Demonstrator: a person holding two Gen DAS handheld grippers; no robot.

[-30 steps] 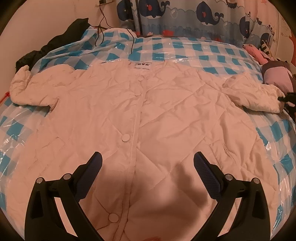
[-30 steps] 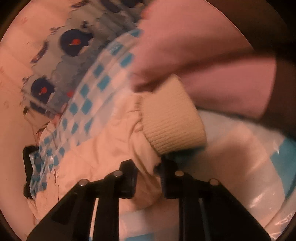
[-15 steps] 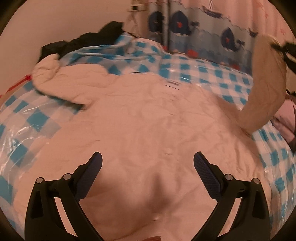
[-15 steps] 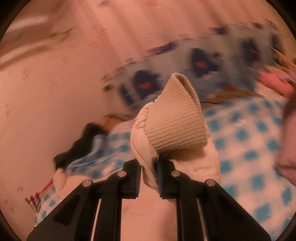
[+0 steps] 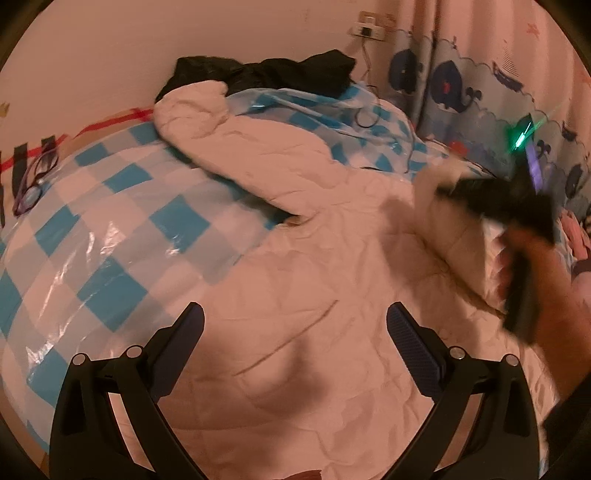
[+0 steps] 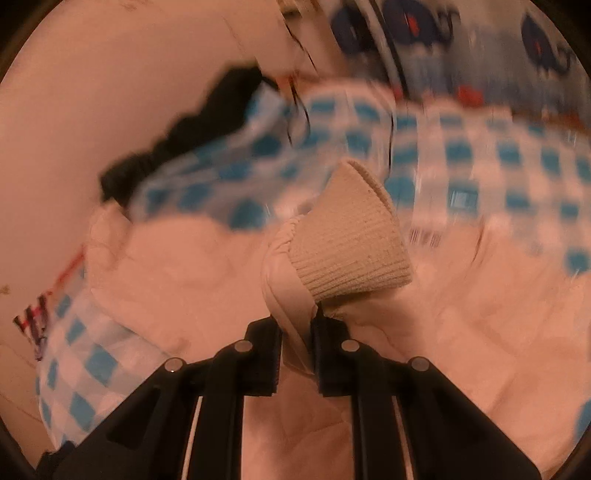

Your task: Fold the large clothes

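Sleeve (image 6: 295, 321) swung inward, cuff (image 6: 354, 236) up

Home bedroom: bed in blue-checked cover (image 5: 122, 206), whale-print curtain (image 5: 461, 85), wall socket (image 5: 369, 27).

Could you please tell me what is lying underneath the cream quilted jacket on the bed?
The cream quilted jacket lies on a blue-and-white checked cover under clear plastic sheeting, visible around its edges. Whatever sits directly beneath the jacket's body is covered and cannot be seen.
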